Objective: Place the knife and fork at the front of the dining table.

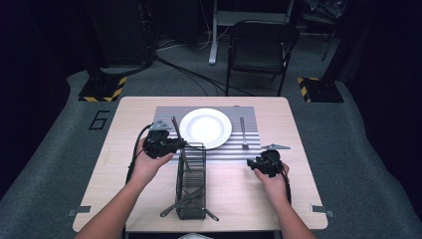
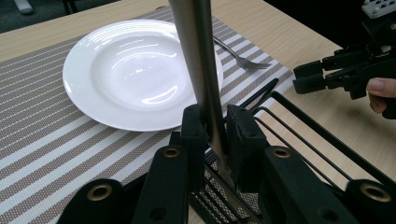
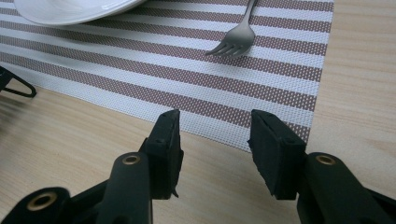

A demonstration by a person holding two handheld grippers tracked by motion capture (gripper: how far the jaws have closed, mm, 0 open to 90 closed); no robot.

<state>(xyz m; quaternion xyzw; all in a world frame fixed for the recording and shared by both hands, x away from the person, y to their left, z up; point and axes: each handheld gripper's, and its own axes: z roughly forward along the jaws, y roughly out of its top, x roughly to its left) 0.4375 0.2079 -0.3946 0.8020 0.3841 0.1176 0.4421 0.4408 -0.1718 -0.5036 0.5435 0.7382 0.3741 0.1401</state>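
Note:
My left gripper is shut on a long metal utensil that stands tilted out of the far end of a black wire basket. In the left gripper view the pads clamp the utensil's flat shaft just above the basket's rim. Its lower end is hidden inside the basket, so I cannot tell what kind it is. My right gripper rests open on the table by the placemat's near right corner, with nothing between the fingertips.
A white plate sits on the striped placemat, with a fork to its right. More cutlery lies in the basket's near end, poking out. A folding chair stands beyond the table. In the left gripper view the right gripper shows beyond the basket.

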